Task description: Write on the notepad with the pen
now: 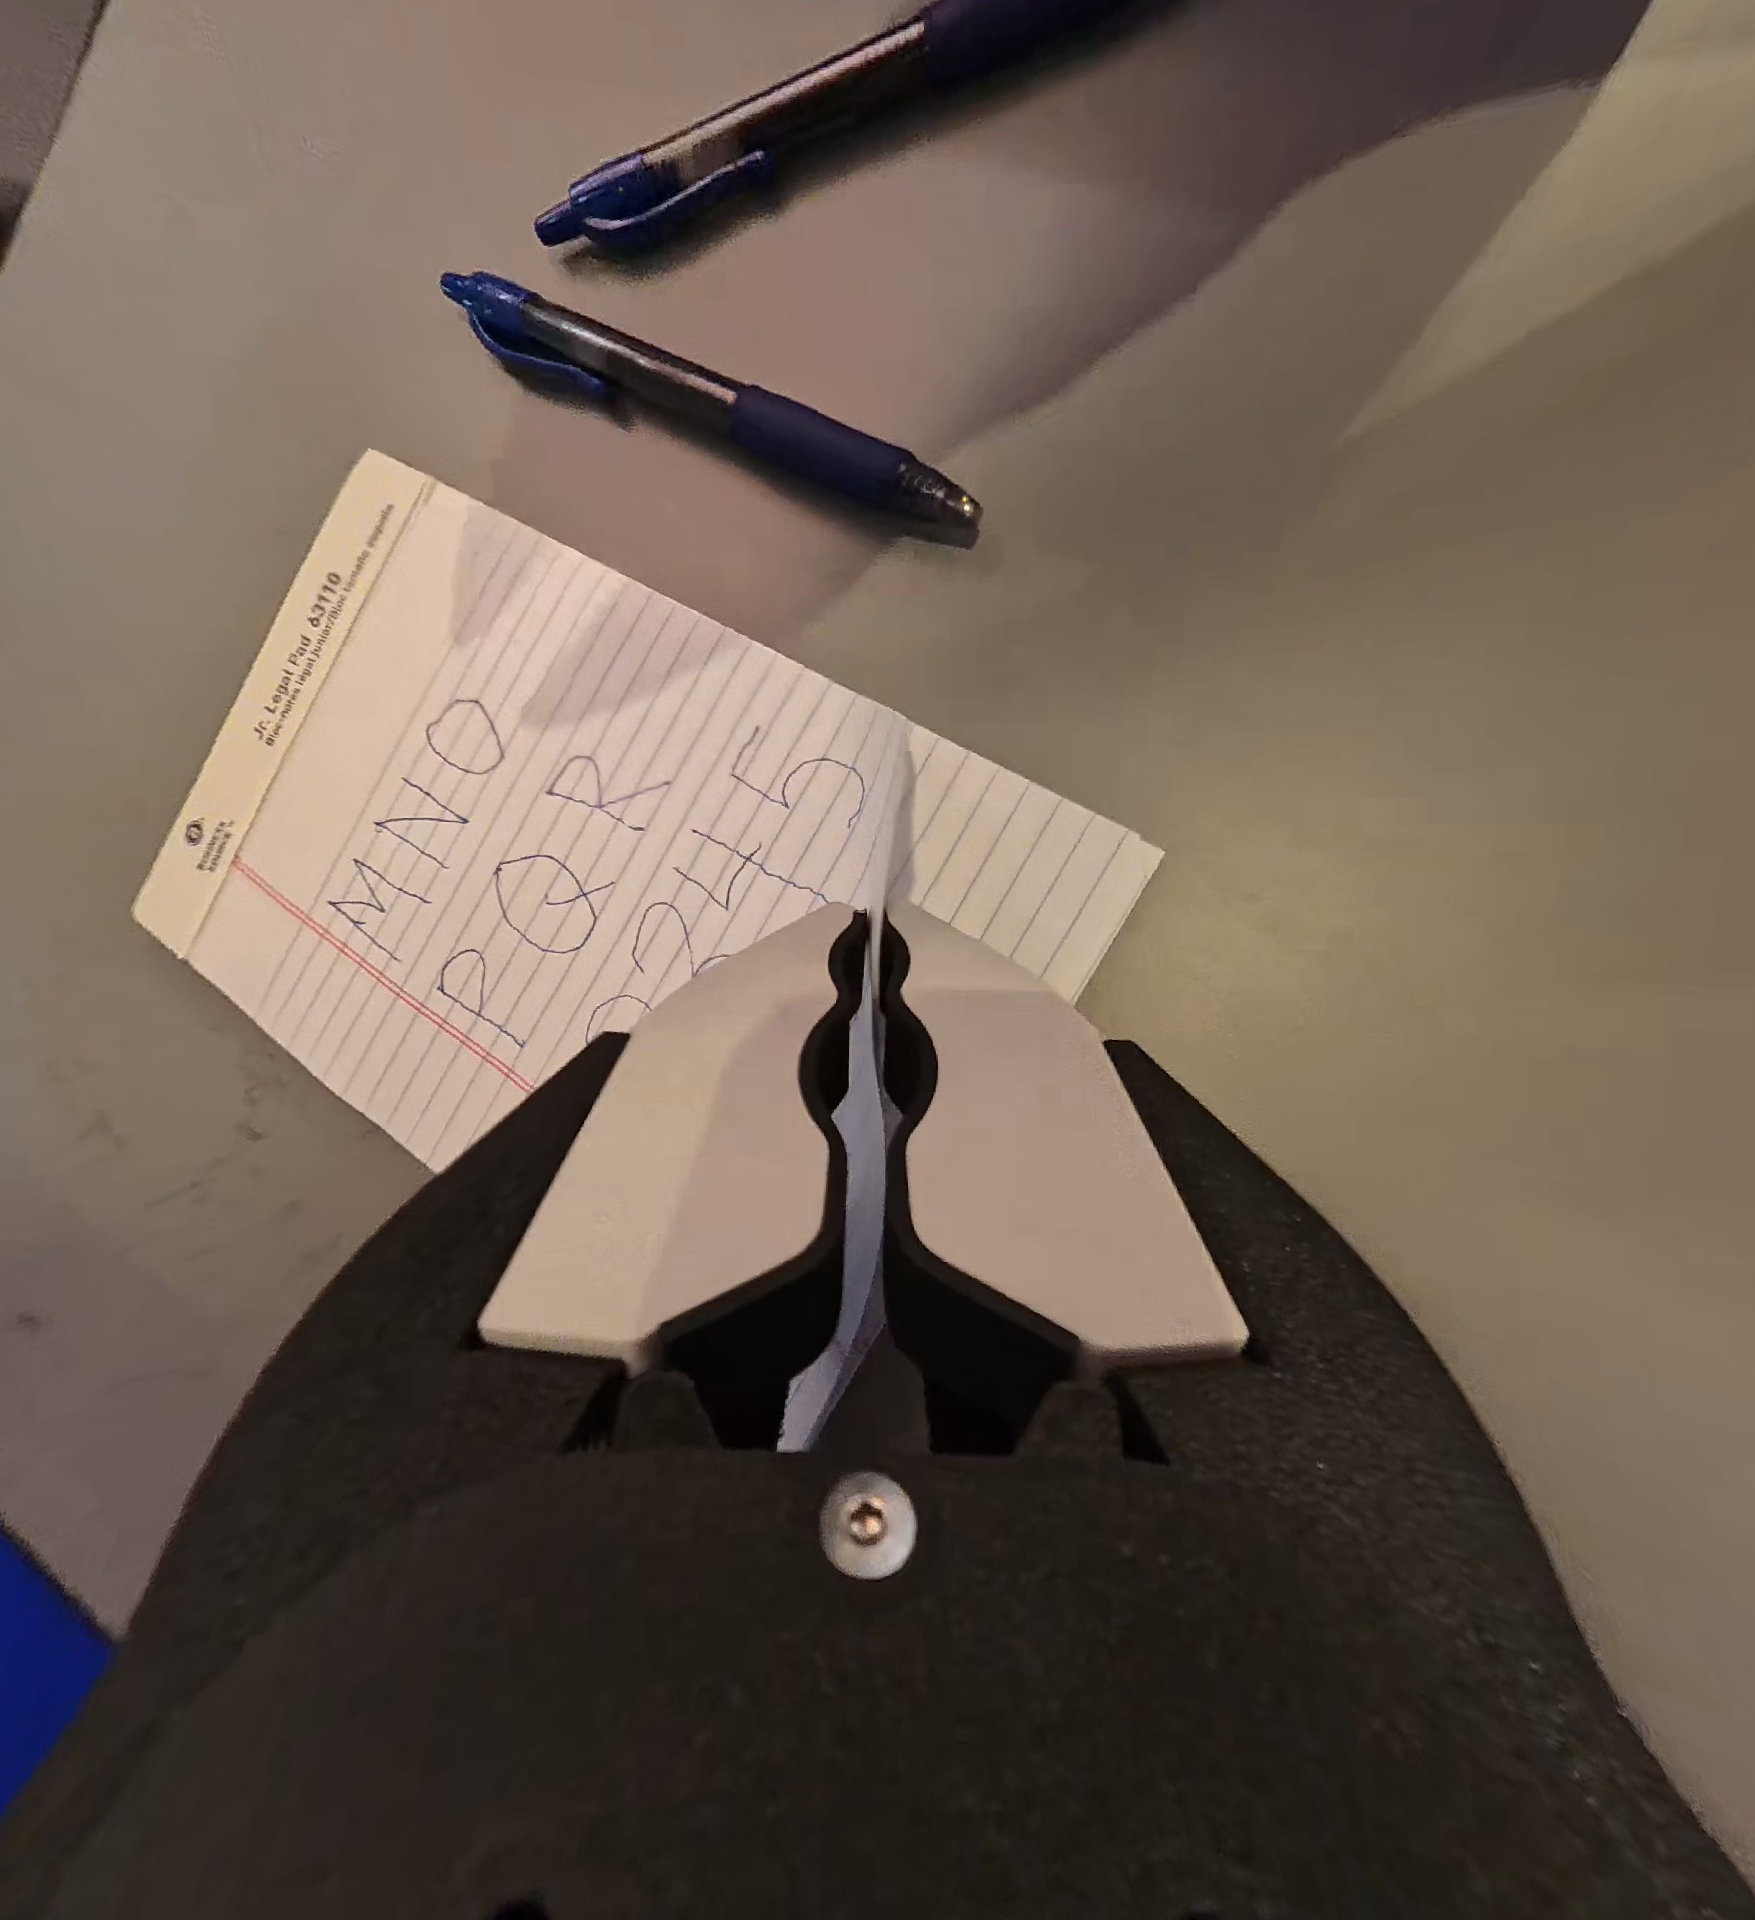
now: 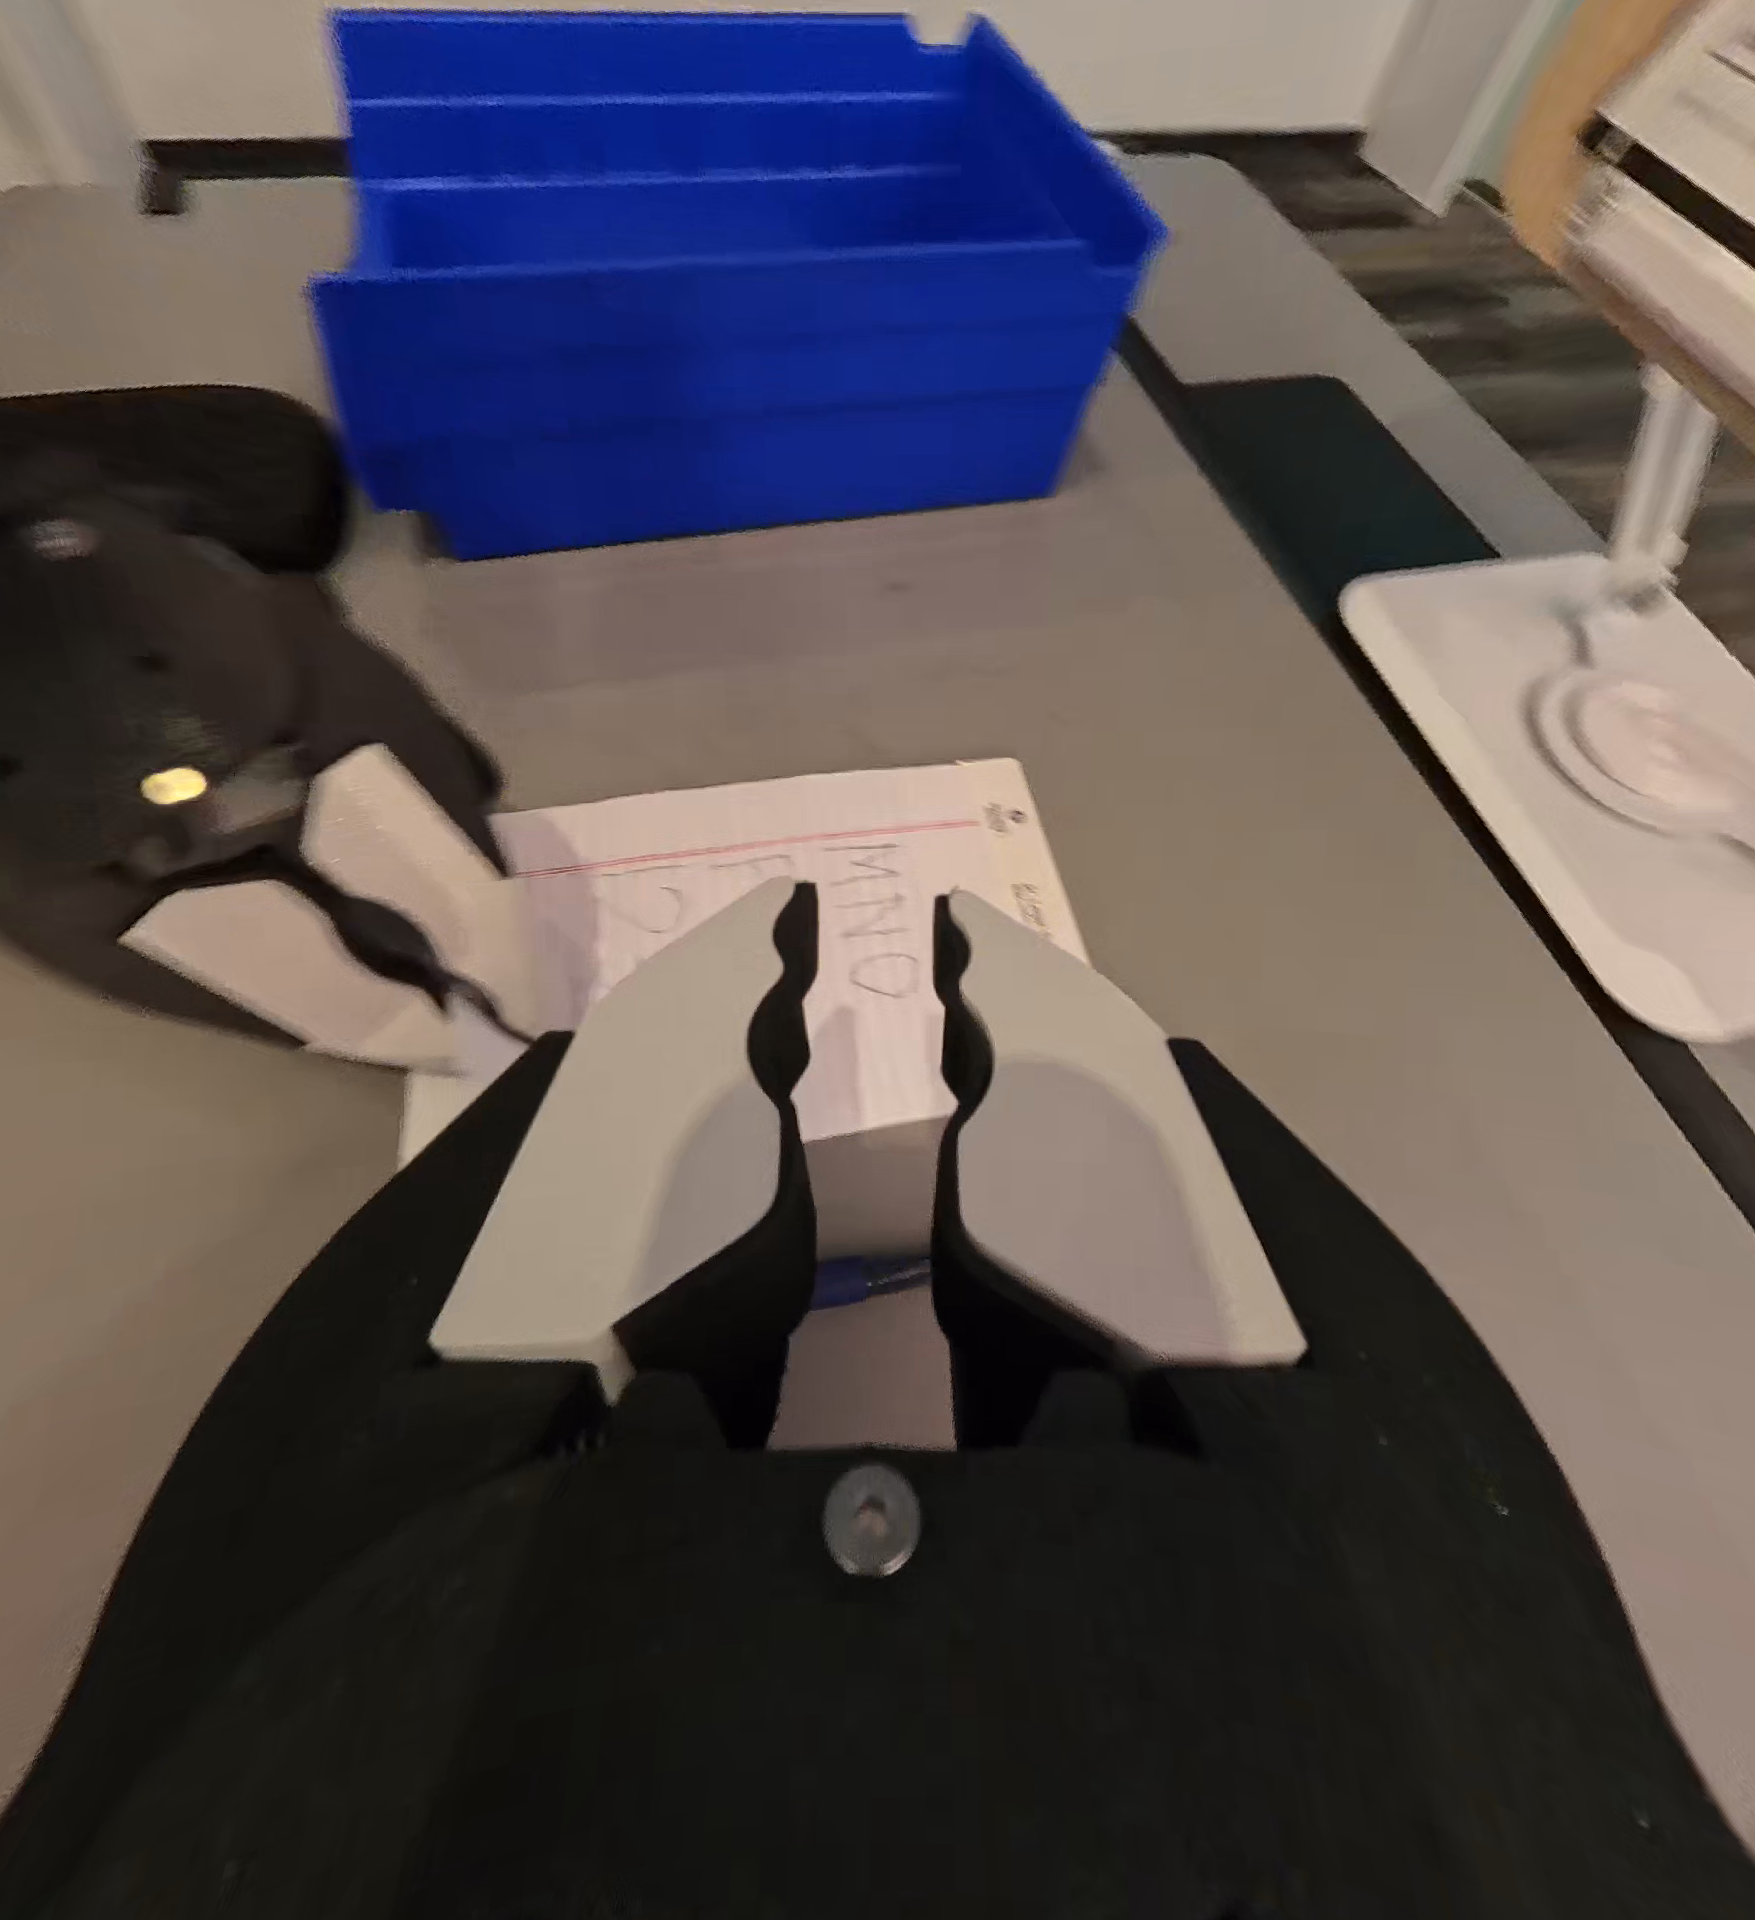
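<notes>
A lined notepad [image 1: 1018, 862] lies on the grey table, and its top sheet [image 1: 592, 748] bears blue handwriting. My left gripper [image 1: 868, 920] is shut on that top sheet's edge, which stands lifted and runs back between the pads. Two blue pens lie beyond the pad, one near it [image 1: 717, 400] and one farther off [image 1: 748, 125]. My right gripper [image 2: 873, 899] is open and empty above the notepad [image 2: 748, 831]. A bit of blue pen [image 2: 868, 1276] shows on the table far below its finger bases. The left gripper [image 2: 457, 997] shows at the pad's left edge.
A blue divided bin [image 2: 717, 312] stands at the back of the table. A white tray-like base with a stand [image 2: 1579, 790] sits at the right, near the table's right edge [image 2: 1475, 852]. The grippers' ends are close to 12 centimetres from one another. The bit of blue pen [image 2: 868, 1276] is about 10 centimetres from my left fingertips. Look for it in the left wrist view [image 1: 739, 421] too.
</notes>
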Demonstrator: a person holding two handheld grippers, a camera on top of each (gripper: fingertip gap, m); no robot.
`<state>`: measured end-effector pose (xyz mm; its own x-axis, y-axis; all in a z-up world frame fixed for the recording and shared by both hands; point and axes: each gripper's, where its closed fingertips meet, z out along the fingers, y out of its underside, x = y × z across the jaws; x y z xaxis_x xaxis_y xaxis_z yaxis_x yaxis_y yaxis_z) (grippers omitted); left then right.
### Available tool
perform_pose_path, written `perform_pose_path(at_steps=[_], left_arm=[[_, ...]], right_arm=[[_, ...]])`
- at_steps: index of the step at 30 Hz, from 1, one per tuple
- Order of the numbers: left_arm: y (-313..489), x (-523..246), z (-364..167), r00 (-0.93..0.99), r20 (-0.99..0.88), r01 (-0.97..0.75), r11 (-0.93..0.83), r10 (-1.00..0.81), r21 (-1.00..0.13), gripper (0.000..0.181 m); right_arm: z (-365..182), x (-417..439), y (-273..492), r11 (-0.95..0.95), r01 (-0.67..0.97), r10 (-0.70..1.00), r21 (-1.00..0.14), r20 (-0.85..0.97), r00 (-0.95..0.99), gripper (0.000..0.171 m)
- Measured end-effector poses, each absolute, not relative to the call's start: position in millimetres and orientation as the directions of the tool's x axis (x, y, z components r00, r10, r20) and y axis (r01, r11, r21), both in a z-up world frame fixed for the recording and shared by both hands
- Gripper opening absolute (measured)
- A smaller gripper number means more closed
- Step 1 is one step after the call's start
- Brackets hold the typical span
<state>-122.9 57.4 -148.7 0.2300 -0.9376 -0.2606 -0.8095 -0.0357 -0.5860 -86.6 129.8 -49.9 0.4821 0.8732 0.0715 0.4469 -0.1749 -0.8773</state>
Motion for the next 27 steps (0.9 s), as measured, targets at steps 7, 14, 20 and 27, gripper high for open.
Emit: perform_pose_path(at_steps=[7, 14, 20, 27], left_arm=[[53.5, -125.1, -149.2, 0.268, -0.297, -0.791, -0.033, -0.917, -0.611, 0.0], [51.9, -125.8, -149.2, 0.302, -0.247, -0.762, -0.078, -0.921, -0.643, 0.0], [52.0, -124.8, -149.2, 0.316, -0.19, -0.75, -0.122, -0.929, -0.65, 0.0], [52.7, -123.6, -148.9, 0.318, -0.168, -0.743, -0.136, -0.933, -0.655, 0.0]], right_arm=[[-90.2, -73.4, 154.2, -0.392, 0.384, 0.759, -0.836, -0.058, 0.649, 0.015], [-112.8, -69.9, 174.9, -0.431, 0.43, 0.721, -0.793, -0.015, 0.693, 0.0], [-133.4, -75.4, 194.3, -0.572, 0.399, 0.71, -0.717, -0.188, 0.679, 0.0], [-138.6, -75.5, 200.4, -0.591, 0.446, 0.733, -0.672, -0.216, 0.645, 0.0]])
